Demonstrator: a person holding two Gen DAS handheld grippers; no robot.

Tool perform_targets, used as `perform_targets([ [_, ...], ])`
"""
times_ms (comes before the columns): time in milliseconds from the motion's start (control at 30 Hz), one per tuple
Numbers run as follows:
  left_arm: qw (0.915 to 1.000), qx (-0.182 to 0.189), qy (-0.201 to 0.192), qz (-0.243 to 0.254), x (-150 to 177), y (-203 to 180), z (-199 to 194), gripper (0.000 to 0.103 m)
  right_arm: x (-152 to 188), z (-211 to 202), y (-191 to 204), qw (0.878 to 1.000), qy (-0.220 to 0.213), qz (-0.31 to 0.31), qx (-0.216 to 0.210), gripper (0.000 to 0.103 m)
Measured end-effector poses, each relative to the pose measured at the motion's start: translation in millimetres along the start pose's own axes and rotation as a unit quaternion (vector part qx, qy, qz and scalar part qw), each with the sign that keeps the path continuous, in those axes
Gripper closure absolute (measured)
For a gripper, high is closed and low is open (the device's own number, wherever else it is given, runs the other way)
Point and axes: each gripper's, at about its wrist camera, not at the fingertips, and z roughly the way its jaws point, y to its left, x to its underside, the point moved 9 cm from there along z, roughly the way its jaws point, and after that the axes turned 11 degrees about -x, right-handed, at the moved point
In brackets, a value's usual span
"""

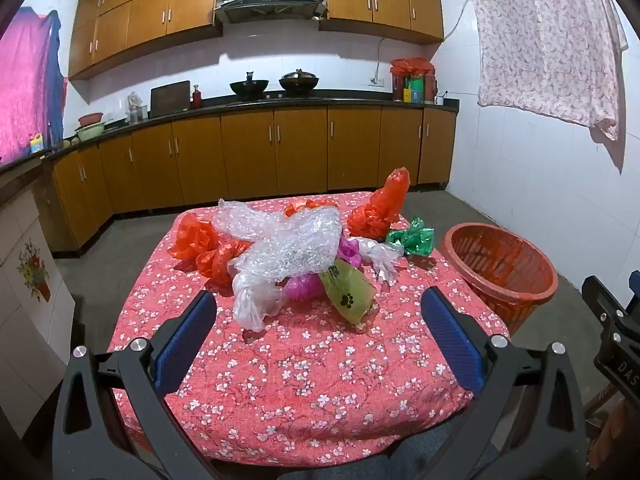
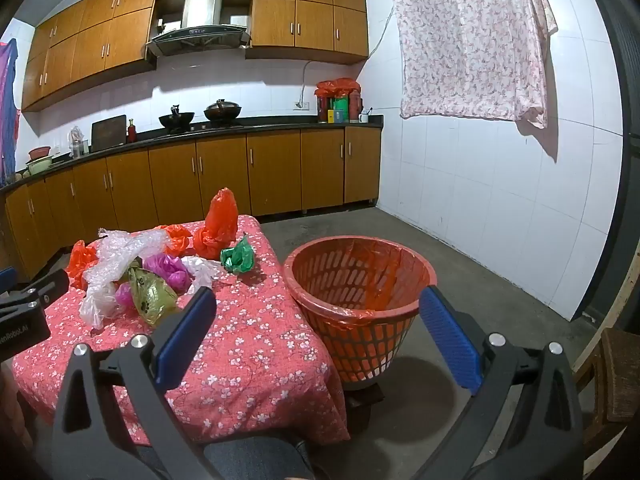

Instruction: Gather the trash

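A heap of plastic trash lies on the red flowered tablecloth [image 1: 304, 380]: clear bubble wrap [image 1: 292, 240], orange bags [image 1: 380, 208], a pink bag [image 1: 302, 286], a green foil wrapper [image 1: 412, 236] and an olive paw-print bag [image 1: 350, 294]. The orange basket [image 1: 500, 268] with an orange liner stands right of the table. My left gripper [image 1: 320, 304] is open and empty, short of the heap. My right gripper [image 2: 316, 308] is open and empty, between the table [image 2: 248, 344] and the basket [image 2: 360, 280]. The heap also shows in the right wrist view, with the olive bag [image 2: 152, 292] nearest.
Kitchen cabinets and a counter [image 1: 280, 100] with pots run along the far wall. A flowered cloth [image 1: 548, 40] hangs on the white right wall. A wooden chair [image 2: 616, 376] stands at the right edge. A tiled panel [image 1: 28, 280] stands left of the table.
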Motion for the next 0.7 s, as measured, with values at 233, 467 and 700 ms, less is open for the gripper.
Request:
perform_targets([
  [233, 1.0000, 0.001, 0.000, 0.000, 0.1, -0.2, 0.1, 0.002, 0.2, 0.0, -0.3, 1.000, 0.001, 0.001, 0.000, 0.004],
  [467, 1.0000, 0.001, 0.001, 0.000, 0.2, -0.1, 0.1, 0.002, 0.0, -0.6, -0.8, 1.000, 0.000, 0.001, 0.000, 0.004],
  [700, 1.0000, 0.001, 0.001, 0.000, 0.2, -0.1, 0.1, 0.002, -0.1, -0.4, -1.2, 1.000, 0.000, 0.001, 0.000, 0.004],
])
